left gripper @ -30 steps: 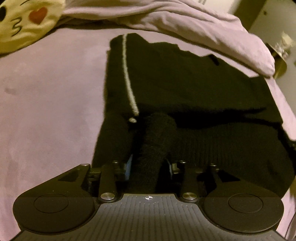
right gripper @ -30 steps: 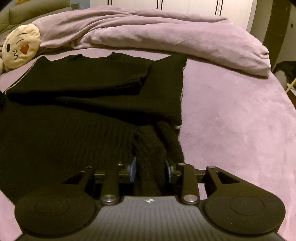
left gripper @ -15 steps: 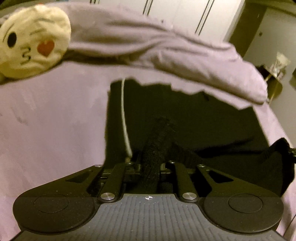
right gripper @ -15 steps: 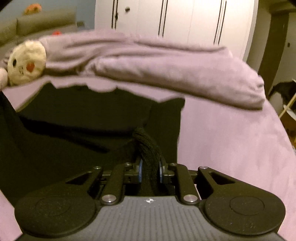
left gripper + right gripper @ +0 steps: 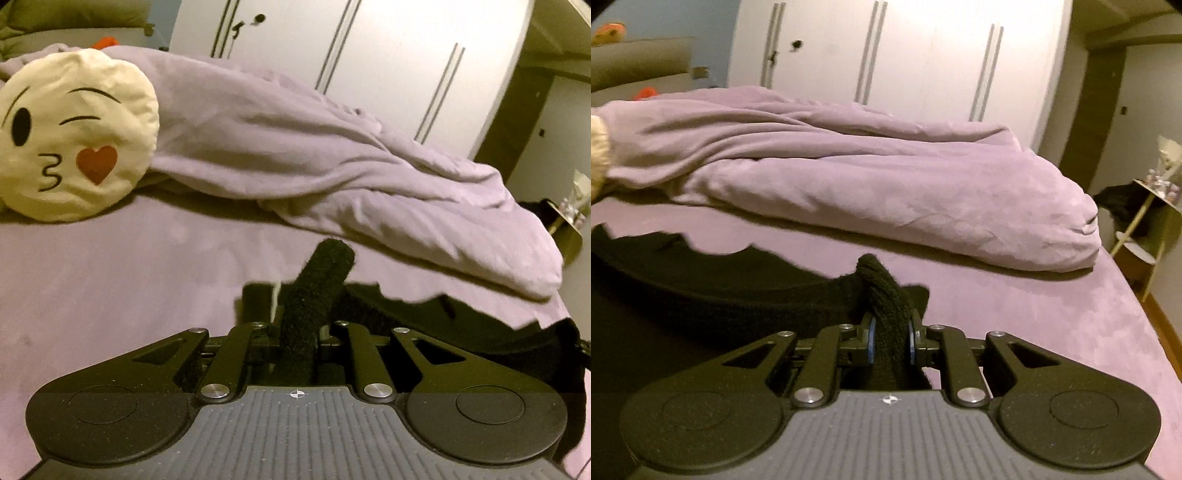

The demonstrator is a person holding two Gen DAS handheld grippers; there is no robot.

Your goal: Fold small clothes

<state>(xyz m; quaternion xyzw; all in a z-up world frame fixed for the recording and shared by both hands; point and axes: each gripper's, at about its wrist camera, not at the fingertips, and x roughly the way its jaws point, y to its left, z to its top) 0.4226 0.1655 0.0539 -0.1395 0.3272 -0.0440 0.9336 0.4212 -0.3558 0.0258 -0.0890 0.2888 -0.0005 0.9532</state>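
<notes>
A black knit sweater (image 5: 424, 314) lies on the purple bed (image 5: 110, 288). My left gripper (image 5: 297, 332) is shut on a bunched fold of the sweater's hem (image 5: 314, 288), which sticks up between the jaws. My right gripper (image 5: 890, 343) is shut on another bunched fold of the hem (image 5: 886, 302). The rest of the sweater (image 5: 701, 295) spreads to the left in the right wrist view. Both grippers hold the hem raised above the bed, over the sweater's body. Most of the sweater is hidden below the grippers.
A rumpled purple duvet (image 5: 332, 158) lies across the far side of the bed, also in the right wrist view (image 5: 886, 192). A round kissing-face pillow (image 5: 70, 144) sits at the far left. White wardrobe doors (image 5: 886, 55) stand behind. A small side table (image 5: 1156, 206) stands right of the bed.
Both grippers have lifted the sweater's hem and carried it forward toward the collar. The views have tilted up, so less sweater and more duvet and wardrobe show.
</notes>
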